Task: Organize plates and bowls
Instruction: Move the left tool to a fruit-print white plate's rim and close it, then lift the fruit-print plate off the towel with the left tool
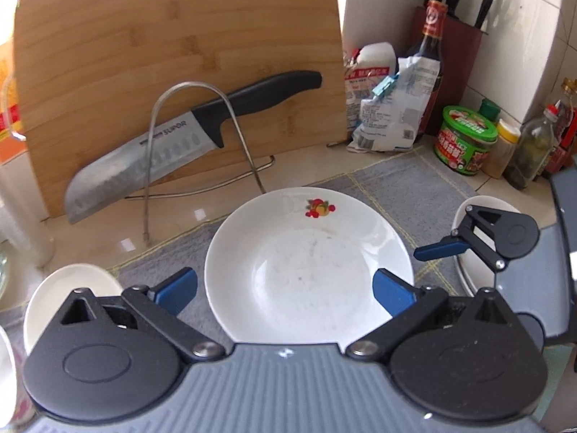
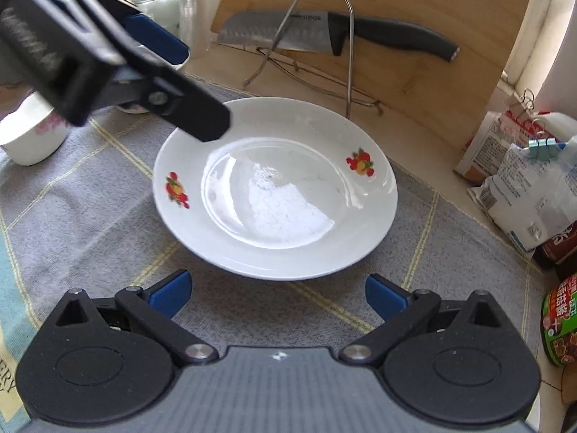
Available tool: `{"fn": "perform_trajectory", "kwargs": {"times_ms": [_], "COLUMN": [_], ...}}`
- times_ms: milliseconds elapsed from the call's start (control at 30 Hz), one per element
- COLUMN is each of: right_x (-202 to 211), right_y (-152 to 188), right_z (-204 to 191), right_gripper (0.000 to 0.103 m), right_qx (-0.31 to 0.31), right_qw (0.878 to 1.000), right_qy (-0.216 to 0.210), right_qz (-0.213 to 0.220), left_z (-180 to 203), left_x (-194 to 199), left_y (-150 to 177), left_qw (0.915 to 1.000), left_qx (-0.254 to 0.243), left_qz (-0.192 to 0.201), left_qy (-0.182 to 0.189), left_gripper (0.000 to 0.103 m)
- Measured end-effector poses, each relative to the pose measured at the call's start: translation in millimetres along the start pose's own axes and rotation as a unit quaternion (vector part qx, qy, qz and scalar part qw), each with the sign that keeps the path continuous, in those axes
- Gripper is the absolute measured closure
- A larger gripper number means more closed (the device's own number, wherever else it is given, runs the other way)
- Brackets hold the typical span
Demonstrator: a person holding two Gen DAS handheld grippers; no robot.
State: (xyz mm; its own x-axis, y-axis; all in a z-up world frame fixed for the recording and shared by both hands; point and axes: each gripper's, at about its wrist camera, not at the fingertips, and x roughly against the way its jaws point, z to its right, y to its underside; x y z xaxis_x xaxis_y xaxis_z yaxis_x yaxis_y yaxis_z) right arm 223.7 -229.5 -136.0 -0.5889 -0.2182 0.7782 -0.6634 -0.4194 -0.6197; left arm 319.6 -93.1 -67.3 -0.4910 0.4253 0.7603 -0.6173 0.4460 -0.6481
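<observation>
Left gripper (image 1: 285, 290) low over white plate (image 1: 306, 263), fingers wide apart, holding nothing. Right gripper (image 2: 277, 294) just beside plate, fingers wide apart too, empty.

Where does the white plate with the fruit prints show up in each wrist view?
Left wrist view: the white round ceramic plate with fruit prints sits centre frame, just ahead of the open left tongs.
Right wrist view: the same plate lies centre, beyond the open right tongs.
Shared landmark: the black-handled steel kitchen knife against the bamboo cutting board.
</observation>
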Motion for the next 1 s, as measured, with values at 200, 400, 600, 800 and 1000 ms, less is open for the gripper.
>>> {"fn": "perform_trajectory", "kwargs": {"times_ms": [200,400,600,800,1000], "right_x": [-13,-22,-29,-32,-34], "right_y": [-6,-11,-16,-21,-24], "right_z": [3,6,11,10,9], "right_gripper": [0.000,0.000,0.000,0.000,0.000], "right_qx": [0.001,-0.005,-0.020,-0.019,-0.014], "right_qw": [1.000,1.000,0.999,0.999,0.999], "right_qy": [-0.004,-0.014,-0.032,-0.032,-0.034], "right_qz": [-0.015,-0.025,-0.029,-0.026,-0.027], "left_z": [-17,-29,-41,-46,-45], "left_x": [-34,-65,-86,-97,-105], "left_y": [-15,-21,-24,-30,-33], "left_qw": [0.9989,0.9964,0.9921,0.9897,0.9873], "left_qx": [0.019,0.033,0.041,0.048,0.049], "left_qz": [-0.032,-0.065,-0.098,-0.106,-0.112], "left_qy": [0.028,0.043,0.066,0.083,0.101], "left_gripper": [0.001,0.001,0.001,0.001,0.001]}}
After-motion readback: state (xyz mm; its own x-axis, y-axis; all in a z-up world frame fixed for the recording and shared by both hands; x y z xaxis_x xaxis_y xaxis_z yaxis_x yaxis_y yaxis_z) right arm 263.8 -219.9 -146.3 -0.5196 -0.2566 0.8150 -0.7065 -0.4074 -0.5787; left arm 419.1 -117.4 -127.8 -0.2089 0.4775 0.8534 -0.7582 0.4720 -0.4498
